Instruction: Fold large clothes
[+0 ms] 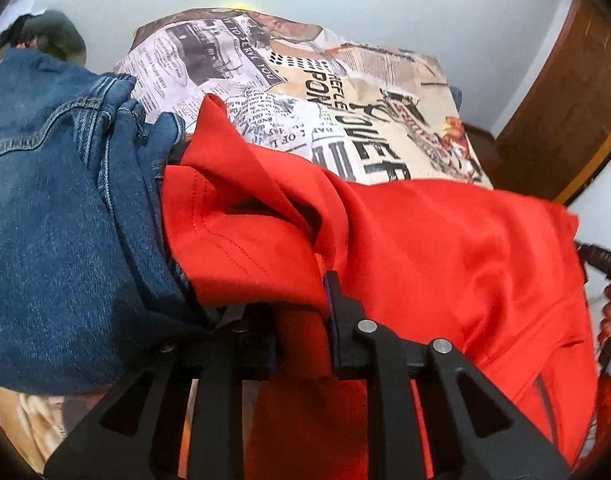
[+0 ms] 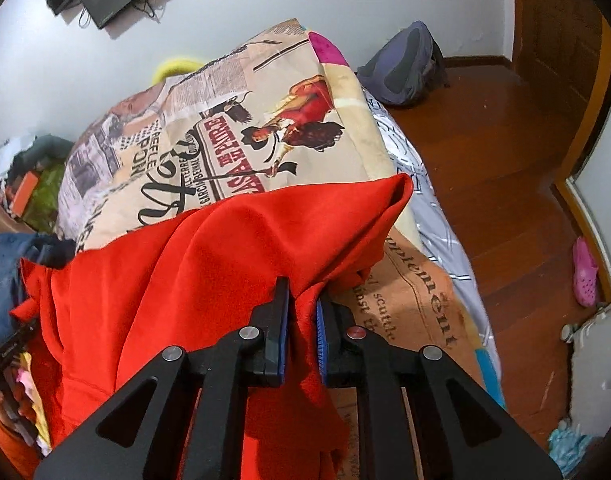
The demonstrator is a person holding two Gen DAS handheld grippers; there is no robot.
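Fingers of both my grippers, left gripper (image 1: 305, 320) and right gripper (image 2: 303, 320), clamped on red garment (image 1: 445, 248), which drapes over the bed (image 2: 265, 120) edge beside jeans (image 1: 57, 200). No containers seen.

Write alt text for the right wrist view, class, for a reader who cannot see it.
The right gripper is shut on a fold of a red garment draped over a bed with a newspaper-print cover. Blue denim lies at the left; a backpack sits on the wooden floor.
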